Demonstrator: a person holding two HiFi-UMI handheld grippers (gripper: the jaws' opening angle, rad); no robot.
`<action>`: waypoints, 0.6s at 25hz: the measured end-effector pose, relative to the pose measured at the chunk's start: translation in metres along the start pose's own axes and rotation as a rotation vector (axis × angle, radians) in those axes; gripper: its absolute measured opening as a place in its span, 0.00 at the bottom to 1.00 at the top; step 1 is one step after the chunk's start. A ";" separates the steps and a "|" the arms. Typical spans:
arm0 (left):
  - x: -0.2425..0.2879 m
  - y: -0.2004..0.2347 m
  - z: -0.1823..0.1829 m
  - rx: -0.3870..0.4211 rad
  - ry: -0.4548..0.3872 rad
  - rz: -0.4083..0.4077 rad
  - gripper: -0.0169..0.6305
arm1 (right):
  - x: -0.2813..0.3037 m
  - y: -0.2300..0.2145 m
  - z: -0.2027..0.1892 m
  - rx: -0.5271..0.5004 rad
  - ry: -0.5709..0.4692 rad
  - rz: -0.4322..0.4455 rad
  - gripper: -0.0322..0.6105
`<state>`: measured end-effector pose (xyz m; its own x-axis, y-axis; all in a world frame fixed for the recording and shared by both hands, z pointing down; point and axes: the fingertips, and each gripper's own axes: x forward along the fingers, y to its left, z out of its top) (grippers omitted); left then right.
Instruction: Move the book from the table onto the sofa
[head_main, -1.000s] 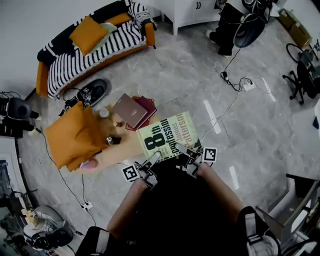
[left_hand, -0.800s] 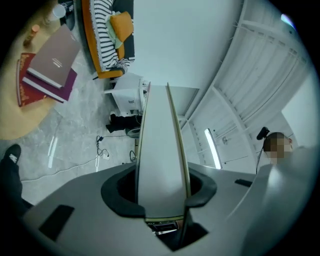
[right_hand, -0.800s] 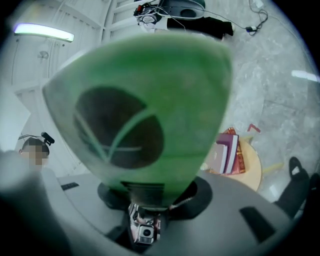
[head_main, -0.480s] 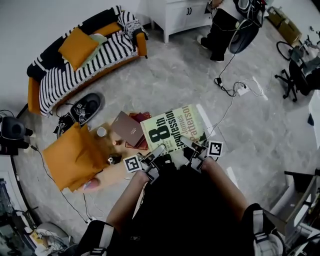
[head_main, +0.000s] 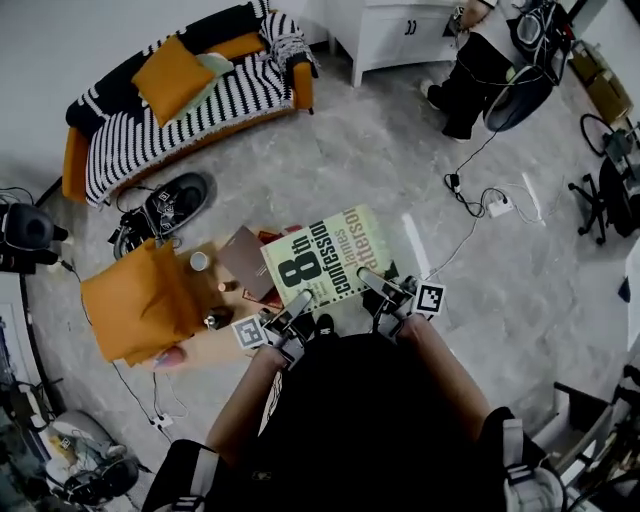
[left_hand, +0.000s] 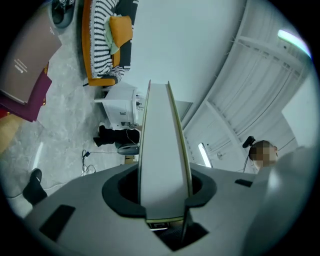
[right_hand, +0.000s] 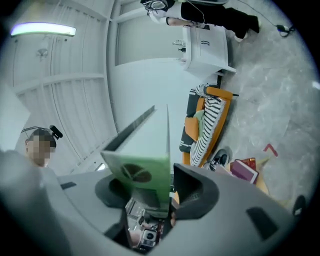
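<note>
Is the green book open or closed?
Closed. The book shows its whole front cover from above, and the left claw pinches its stacked page edges.

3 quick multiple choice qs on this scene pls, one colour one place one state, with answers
1. The blanket on the sofa is: A black-and-white striped; B plain red; C blue dotted.
2. The green book is: A on the sofa; B held up near the table; C on the floor.
3. The left tongs are: A open, empty; B shut on the book; C out of view.
Answers: A, its stripes show; B, it is lifted clear of the tabletop; B, they clamp its page edge.
</note>
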<state>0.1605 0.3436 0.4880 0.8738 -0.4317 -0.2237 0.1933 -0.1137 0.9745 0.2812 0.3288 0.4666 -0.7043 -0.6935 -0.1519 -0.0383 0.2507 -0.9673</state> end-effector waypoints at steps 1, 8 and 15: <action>0.008 0.002 0.004 0.011 -0.024 0.007 0.27 | -0.003 -0.004 0.016 0.004 0.004 0.002 0.37; 0.066 0.009 0.018 0.105 -0.236 0.056 0.27 | -0.023 -0.027 0.122 0.045 0.097 0.043 0.33; 0.128 0.016 0.007 0.160 -0.358 0.083 0.28 | -0.041 -0.032 0.183 0.083 0.227 0.073 0.32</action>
<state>0.2721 0.2798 0.4749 0.6673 -0.7267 -0.1631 0.0319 -0.1910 0.9811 0.4405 0.2256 0.4662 -0.8448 -0.5034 -0.1815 0.0702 0.2320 -0.9702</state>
